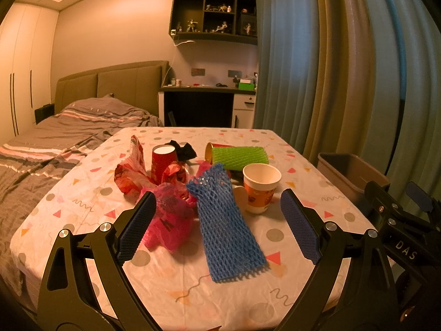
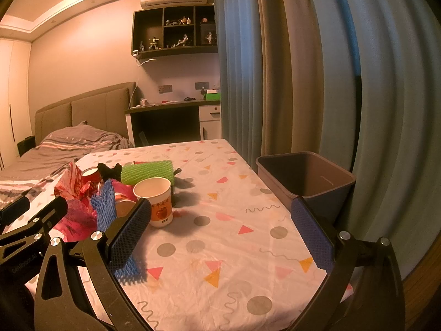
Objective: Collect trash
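Trash lies in a heap on the table (image 1: 171,284): a blue foam net (image 1: 228,226), a pink plastic bag (image 1: 171,220), a red wrapper (image 1: 132,171), a red cup (image 1: 162,160), a green foam net (image 1: 239,157), black scraps (image 1: 183,149) and an orange paper cup (image 1: 260,187). My left gripper (image 1: 217,226) is open above the table's near side, its jaws on either side of the blue net. My right gripper (image 2: 220,234) is open and empty over bare tablecloth, right of the paper cup (image 2: 155,201) and blue net (image 2: 106,207). A grey bin (image 2: 308,182) stands beside the table's right edge.
Blue and beige curtains (image 2: 303,69) hang close behind the bin. A bed (image 1: 55,143) lies left of the table. A desk (image 1: 206,91) and a wall shelf with figurines (image 1: 215,16) are at the back.
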